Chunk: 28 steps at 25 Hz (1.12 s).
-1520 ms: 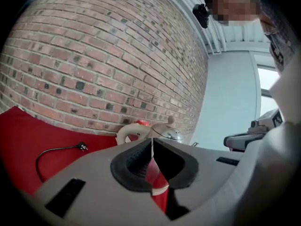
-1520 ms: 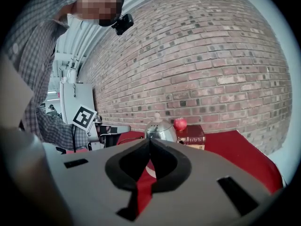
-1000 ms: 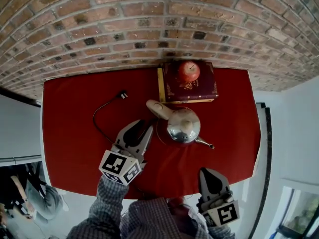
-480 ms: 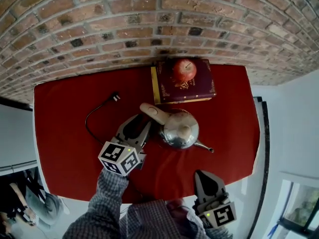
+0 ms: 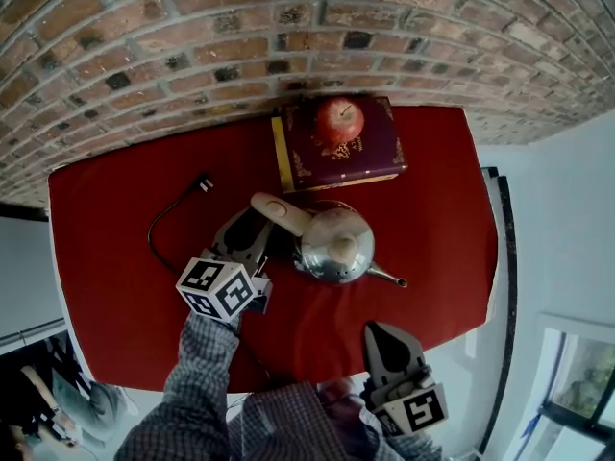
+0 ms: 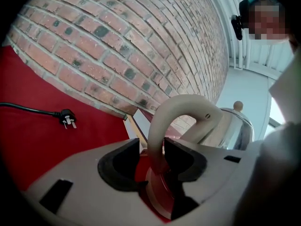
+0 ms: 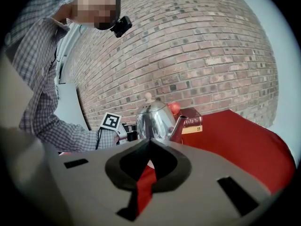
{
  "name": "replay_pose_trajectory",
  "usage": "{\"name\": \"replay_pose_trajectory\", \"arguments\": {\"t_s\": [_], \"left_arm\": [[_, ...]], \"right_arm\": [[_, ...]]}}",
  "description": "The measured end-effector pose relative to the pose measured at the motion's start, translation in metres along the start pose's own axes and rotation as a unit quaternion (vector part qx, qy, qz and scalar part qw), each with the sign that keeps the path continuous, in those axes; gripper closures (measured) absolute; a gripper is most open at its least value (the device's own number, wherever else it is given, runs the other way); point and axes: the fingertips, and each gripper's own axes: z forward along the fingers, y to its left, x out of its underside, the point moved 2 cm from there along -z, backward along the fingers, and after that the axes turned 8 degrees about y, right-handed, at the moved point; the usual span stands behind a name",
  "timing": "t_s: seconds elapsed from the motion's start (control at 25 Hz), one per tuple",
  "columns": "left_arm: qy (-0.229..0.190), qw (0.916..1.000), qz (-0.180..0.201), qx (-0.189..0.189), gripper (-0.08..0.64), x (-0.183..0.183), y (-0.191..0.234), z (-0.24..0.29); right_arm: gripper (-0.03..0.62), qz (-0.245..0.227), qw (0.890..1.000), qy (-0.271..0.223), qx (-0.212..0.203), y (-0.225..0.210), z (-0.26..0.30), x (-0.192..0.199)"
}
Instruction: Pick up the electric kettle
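The grey left gripper (image 5: 252,229), its jaws just opened wide, is set astride the cream curved handle (image 6: 181,109) of the shiny steel electric kettle (image 5: 333,243), which is stood on the red tablecloth (image 5: 115,257). The grey right gripper (image 5: 382,334) is held closed and empty.

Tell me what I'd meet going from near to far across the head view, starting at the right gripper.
right gripper → electric kettle → book → brick wall
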Motion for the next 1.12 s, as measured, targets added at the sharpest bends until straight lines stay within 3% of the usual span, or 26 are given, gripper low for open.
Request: {"name": "replay_pose_trajectory", "arguments": {"t_s": [0.24,0.4,0.6,0.72,0.8,0.84,1.12], "left_arm": [[-0.003,0.9998,0.005,0.019,0.403,-0.002,0.002,0.008],[-0.001,0.9990,0.020,0.040,0.448,-0.004,-0.002,0.011],[-0.005,0.9989,0.023,0.040,0.449,-0.004,-0.003,0.011],[-0.004,0.9989,0.023,0.039,0.449,-0.004,-0.003,0.011],[-0.004,0.9990,0.023,0.038,0.449,-0.004,-0.003,0.011],[-0.004,0.9990,0.023,0.038,0.449,-0.004,-0.003,0.010],[-0.003,0.9991,0.022,0.035,0.449,-0.003,-0.003,0.008]], "right_arm": [[0.584,0.006,1.000,0.004,0.005,0.000,0.001,0.008],[0.584,0.010,1.000,0.000,0.015,-0.004,0.005,0.012],[0.584,0.075,0.995,-0.042,0.043,-0.020,0.012,0.014],[0.573,0.134,0.987,-0.083,0.042,-0.026,0.021,0.008],[0.457,0.180,0.977,-0.108,0.035,-0.029,0.029,0.005],[0.432,0.197,0.973,-0.114,0.038,-0.032,0.031,0.007],[0.436,0.296,0.937,-0.180,0.052,-0.049,0.039,0.008]]}}
